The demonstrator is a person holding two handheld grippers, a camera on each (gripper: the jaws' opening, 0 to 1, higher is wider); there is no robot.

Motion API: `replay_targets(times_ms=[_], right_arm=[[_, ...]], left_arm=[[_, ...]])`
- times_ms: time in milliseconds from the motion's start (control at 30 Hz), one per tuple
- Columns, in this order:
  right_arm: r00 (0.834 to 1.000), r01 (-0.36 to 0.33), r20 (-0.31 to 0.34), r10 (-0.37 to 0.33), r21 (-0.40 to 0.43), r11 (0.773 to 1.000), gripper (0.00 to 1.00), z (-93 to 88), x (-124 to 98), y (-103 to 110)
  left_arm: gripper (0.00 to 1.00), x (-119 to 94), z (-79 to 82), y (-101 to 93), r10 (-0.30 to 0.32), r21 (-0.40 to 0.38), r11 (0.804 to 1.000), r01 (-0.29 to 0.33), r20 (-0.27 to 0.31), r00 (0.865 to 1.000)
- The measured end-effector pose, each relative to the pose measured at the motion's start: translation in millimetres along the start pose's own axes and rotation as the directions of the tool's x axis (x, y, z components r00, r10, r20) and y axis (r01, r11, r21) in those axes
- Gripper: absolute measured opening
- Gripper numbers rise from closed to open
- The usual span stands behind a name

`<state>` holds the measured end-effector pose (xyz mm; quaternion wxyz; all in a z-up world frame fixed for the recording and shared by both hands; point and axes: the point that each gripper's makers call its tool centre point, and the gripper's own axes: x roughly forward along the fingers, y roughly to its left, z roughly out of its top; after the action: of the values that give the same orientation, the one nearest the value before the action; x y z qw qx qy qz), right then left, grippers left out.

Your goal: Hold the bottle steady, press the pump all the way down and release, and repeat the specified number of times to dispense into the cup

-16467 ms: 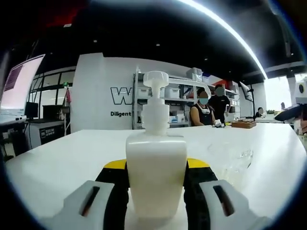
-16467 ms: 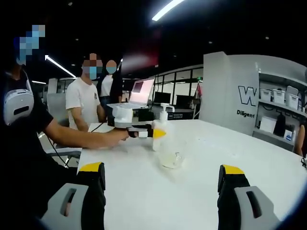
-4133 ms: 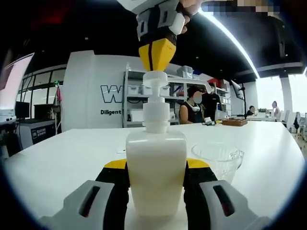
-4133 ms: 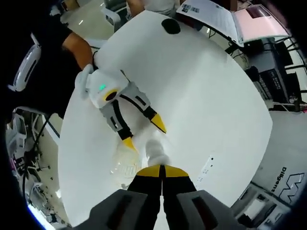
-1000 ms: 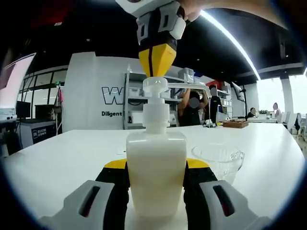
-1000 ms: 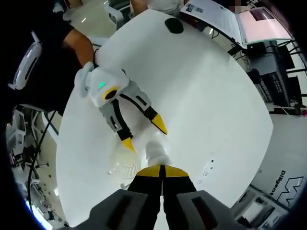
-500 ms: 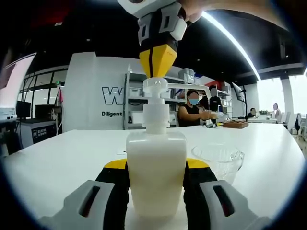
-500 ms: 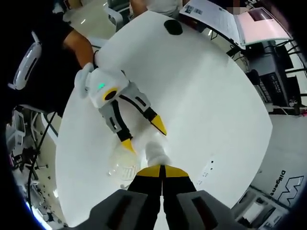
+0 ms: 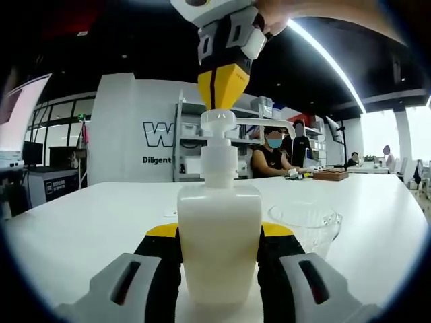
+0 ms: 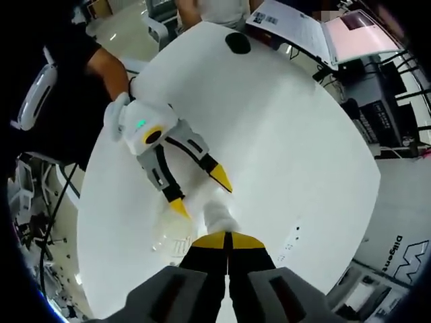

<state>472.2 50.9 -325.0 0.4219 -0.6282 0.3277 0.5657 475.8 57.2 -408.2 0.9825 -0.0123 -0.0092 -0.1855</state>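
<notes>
A white pump bottle (image 9: 219,249) stands upright on the white table (image 9: 81,215), and my left gripper (image 9: 219,232) is shut on its body, a yellow-tipped jaw on each side. My right gripper (image 9: 223,91) comes down from above, shut, with its yellow tips on top of the pump head (image 9: 219,120). The spout points right, over a clear glass cup (image 9: 306,225). From above, my right gripper (image 10: 227,240) sits shut over the pump head (image 10: 219,215). The left gripper (image 10: 200,194) straddles the bottle, and the cup (image 10: 168,237) lies just left of it.
The round white table (image 10: 289,148) has a dark round object (image 10: 237,42) near its far edge. A person's arm (image 10: 108,64) holds the left gripper. People sit at a far table (image 9: 276,158) before shelves; a laptop (image 10: 350,30) stands off the table.
The right gripper view has drawn back a little from the table, and the right gripper has shifted slightly right above the pump head. Bottle, cup and left gripper have not moved.
</notes>
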Motion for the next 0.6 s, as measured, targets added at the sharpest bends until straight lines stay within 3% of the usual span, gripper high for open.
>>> replay_targets(times_ms=[133, 600], right_arm=[[0.999, -0.017, -0.038, 0.017, 0.000, 1.000, 0.00, 0.9, 0.8, 0.8], [0.998, -0.028, -0.049, 0.028, 0.012, 1.000, 0.00, -0.5, 3.4, 2.0]], left_arm=[[0.41, -0.8, 0.0, -0.4, -0.001, -0.001, 1.000, 0.001, 0.000, 1.000], [0.41, -1.4, -0.2, -0.5, -0.003, -0.003, 1.000, 0.003, 0.001, 1.000]])
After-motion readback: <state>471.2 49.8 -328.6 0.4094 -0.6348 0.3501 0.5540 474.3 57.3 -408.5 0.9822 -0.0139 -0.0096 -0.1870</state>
